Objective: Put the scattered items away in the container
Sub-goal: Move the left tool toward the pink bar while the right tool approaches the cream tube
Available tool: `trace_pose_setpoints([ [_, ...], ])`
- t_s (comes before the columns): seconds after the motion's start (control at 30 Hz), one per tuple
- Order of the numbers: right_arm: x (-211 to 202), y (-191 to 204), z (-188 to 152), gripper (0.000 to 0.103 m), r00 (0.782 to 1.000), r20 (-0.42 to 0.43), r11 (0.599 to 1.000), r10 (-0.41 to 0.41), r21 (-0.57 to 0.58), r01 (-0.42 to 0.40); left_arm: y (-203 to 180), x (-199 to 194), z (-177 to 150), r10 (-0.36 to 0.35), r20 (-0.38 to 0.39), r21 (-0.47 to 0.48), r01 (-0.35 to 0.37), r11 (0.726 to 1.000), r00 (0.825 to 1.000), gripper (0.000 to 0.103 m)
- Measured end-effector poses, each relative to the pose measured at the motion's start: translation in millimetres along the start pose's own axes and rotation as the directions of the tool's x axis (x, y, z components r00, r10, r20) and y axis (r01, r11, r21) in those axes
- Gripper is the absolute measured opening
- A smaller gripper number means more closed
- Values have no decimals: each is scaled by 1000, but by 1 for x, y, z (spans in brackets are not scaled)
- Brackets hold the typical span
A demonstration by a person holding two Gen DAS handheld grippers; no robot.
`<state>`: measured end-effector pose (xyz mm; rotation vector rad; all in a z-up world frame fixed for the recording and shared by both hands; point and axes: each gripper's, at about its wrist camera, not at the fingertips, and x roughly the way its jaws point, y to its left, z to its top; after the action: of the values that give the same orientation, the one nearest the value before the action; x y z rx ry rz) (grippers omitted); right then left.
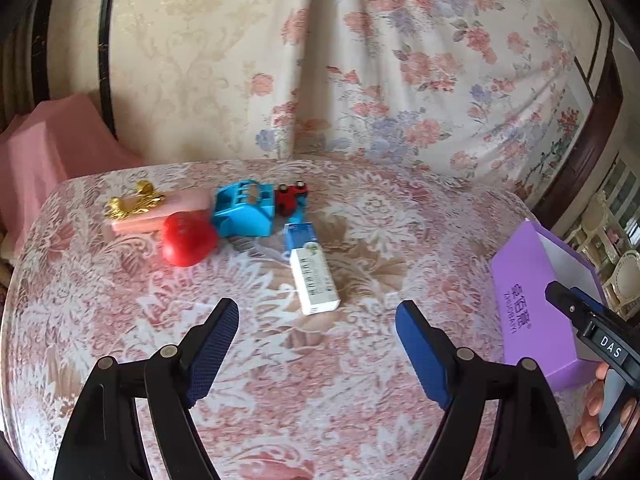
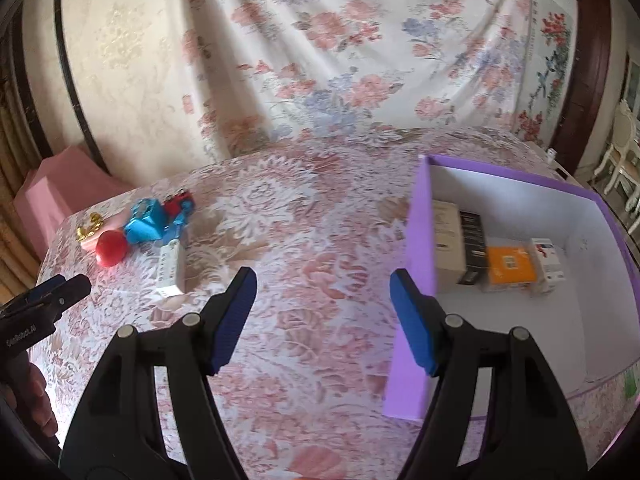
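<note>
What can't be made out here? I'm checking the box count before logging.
- Purple box, left wrist view: inside hidden by its near wall and the right tool.
- Purple box, right wrist view: near corner cut off by the frame edge.
- White carton, right wrist view: print too small to read.

Floral-covered table bears purple box, white carton, toys.

A purple box with white inside sits on a pink-and-white floral cloth.
</note>
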<state>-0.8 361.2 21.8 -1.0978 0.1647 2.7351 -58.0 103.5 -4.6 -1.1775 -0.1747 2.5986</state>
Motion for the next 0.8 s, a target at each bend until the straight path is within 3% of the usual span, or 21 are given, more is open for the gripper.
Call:
trace_pose_setpoints([
  [0.63, 58, 113, -8, 72, 981, -50, 973, 187, -127, -191, 109, 8, -7, 137, 9, -114, -135, 984, 990, 81],
  [0.8, 80, 132, -7, 72, 978, -75, 968, 193, -146, -202, 133, 18, -3, 133, -11, -144, -134, 980, 991, 81],
])
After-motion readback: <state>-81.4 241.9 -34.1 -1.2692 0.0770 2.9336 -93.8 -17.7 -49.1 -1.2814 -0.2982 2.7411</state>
